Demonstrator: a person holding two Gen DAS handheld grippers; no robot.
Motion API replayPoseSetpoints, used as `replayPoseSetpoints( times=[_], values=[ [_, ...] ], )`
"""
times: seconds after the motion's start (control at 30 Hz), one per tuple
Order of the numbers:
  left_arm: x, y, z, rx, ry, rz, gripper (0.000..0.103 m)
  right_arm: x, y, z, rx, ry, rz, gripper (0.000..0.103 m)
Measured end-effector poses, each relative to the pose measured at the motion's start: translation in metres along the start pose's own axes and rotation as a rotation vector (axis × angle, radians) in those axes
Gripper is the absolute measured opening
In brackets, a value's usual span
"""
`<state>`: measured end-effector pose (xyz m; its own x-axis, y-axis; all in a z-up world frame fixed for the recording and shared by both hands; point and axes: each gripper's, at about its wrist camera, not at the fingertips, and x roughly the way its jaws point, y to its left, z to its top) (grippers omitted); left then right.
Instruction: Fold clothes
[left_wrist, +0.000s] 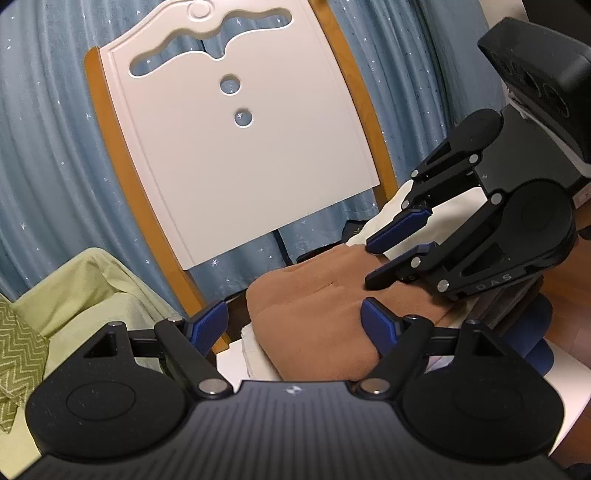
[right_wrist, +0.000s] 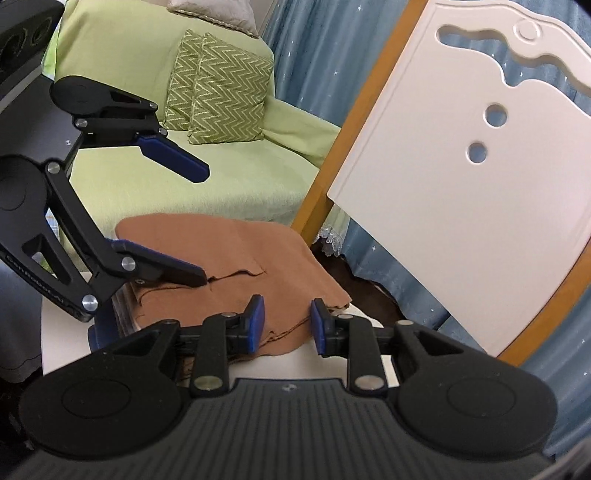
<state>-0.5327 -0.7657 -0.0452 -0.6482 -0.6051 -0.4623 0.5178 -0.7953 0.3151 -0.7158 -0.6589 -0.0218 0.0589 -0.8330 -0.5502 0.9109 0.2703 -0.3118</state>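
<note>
Over the folded brown garment (right_wrist: 236, 251) the left tongs (right_wrist: 205, 225) stand wide, lower finger touching the cloth. Right tongs (right_wrist: 287, 325), narrow and empty, hover at its near edge. Garment lies on a white desk (right_wrist: 332, 354); green sofa (right_wrist: 236, 177) beyond.

A folded cloth (right_wrist: 236, 251) lies on a table (right_wrist: 332, 354), a sofa (right_wrist: 236, 177) behind it.

Blue star-speckled curtains (left_wrist: 44, 155) behind a white cut-out headboard (left_wrist: 236, 147) (orange-trimmed); green-covered sofa (right_wrist: 221, 177) with zigzag cushions (right_wrist: 229, 103).
</note>
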Motion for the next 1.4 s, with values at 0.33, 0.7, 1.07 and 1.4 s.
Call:
replayPoseSetpoints(
  times=[0.33,0.7,1.07,1.4],
  values=[
    [0.001,-0.011,-0.001,0.022,0.004,-0.004,0.08,-0.002,-0.016,0.01,0.131,-0.021,-0.016,0.022],
    [0.002,-0.013,-0.001,0.012,0.008,-0.017,0.08,0.03,-0.026,0.009,0.19,0.066,-0.001,0.024],
    [-0.006,-0.014,-0.003,-0.004,-0.023,-0.009,0.08,0.026,-0.028,0.003,0.248,0.042,-0.024,0.026],
    [-0.05,-0.014,-0.021,-0.117,-0.048,0.006,0.081,-0.043,-0.001,-0.026,0.404,-0.145,-0.046,0.029]
  ],
)
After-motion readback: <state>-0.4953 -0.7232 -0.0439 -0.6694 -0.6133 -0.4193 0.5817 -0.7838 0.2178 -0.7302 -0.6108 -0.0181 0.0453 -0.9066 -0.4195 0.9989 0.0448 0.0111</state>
